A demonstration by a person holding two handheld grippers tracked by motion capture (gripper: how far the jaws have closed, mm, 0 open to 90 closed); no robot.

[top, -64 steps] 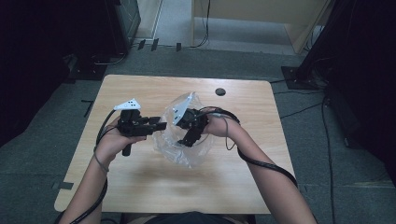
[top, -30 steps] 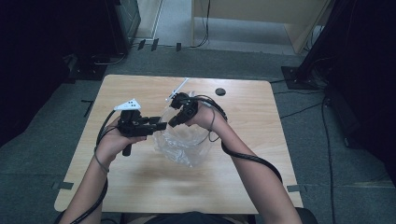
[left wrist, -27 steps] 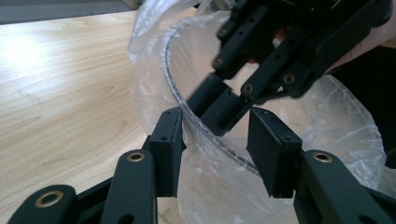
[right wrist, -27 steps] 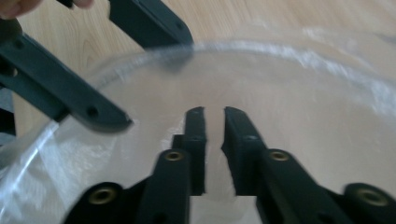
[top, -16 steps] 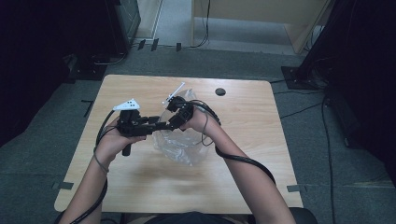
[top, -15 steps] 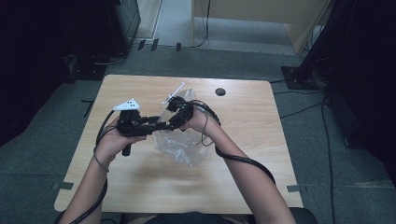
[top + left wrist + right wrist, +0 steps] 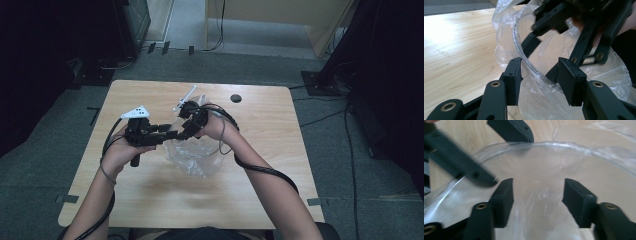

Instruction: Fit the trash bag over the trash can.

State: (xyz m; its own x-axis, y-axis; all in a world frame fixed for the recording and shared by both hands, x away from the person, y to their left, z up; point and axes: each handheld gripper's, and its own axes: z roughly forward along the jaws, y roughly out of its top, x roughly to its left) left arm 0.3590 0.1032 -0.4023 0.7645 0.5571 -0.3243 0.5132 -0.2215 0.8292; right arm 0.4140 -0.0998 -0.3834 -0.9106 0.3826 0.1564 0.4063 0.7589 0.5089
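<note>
Left gripper [image 7: 167, 131]: at table [image 7: 150, 200] centre-left, fingers [image 7: 514, 77] spread apart w/ the rim of the clear plastic bag [image 7: 195, 155] running between them; contact w/ rim cannot be told. Bag: sits on table centre, mouth open, between the 2 grippers. Right gripper [image 7: 184, 131]: at bag's top edge, fingers [image 7: 579, 200] apart, film between them. Small black disc [image 7: 235, 98]: far table edge, well apart.

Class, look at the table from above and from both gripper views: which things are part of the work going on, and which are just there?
In use:
clear plastic bag
left gripper, jaws open at the bag's mouth
right gripper, jaws open at the bag's mouth

Just there:
wooden table
dark round spot near the table's far edge
</note>
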